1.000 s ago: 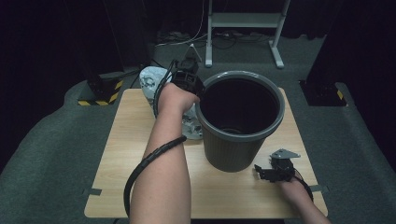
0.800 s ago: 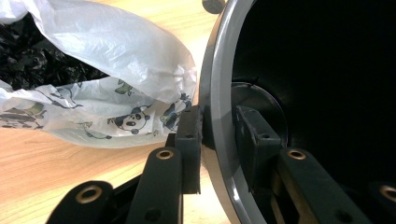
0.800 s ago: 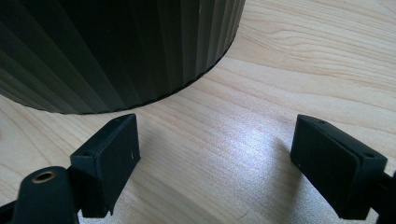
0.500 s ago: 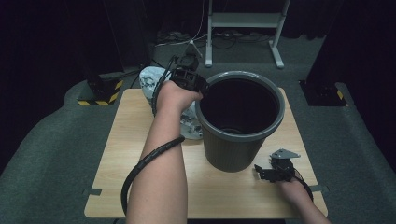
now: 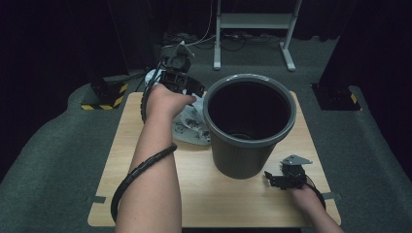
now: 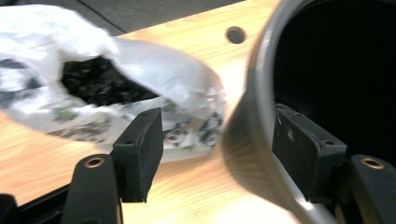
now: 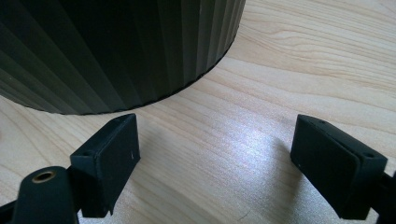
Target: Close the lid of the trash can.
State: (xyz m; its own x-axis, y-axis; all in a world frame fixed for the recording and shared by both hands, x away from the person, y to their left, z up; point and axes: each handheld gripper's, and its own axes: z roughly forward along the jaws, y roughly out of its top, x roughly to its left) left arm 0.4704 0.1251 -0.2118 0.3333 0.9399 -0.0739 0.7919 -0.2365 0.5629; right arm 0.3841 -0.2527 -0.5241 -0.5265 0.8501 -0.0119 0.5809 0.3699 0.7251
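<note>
One dark grey ribbed bin (image 5: 249, 127), one crumpled white plastic bag (image 5: 190, 125) and two hand-held grippers are seen on a single wooden table (image 5: 145, 160).

The left gripper (image 6: 217, 149) is held with its jaws spread wide across the bin's rim (image 6: 261, 107): one pad is seen inside the dark opening, the other outside the wall, with nothing pinched between them. The bag (image 6: 116, 93) lies just beyond the outer pad, beside the bin, its mouth gaping onto something dark that cannot be made out. In the high view the left gripper (image 5: 179, 77) is raised above the bag at the bin's far left side, and its jaws are hidden there behind the hand and the gripper's body.

The right gripper (image 7: 215, 163) is held low over bare wood with its jaws spread and empty; the bin's ribbed wall (image 7: 116, 51) stands just ahead of its left pad, apart from it. In the high view this gripper (image 5: 286, 175) sits near the table's front edge, just in front of the bin's base.

The bin's bottom is lost in shadow in the high view. The left gripper view is blurred, and the print on the bag cannot be read. A round hole (image 6: 235, 34) in the tabletop is shown beyond the bag in that view.
</note>
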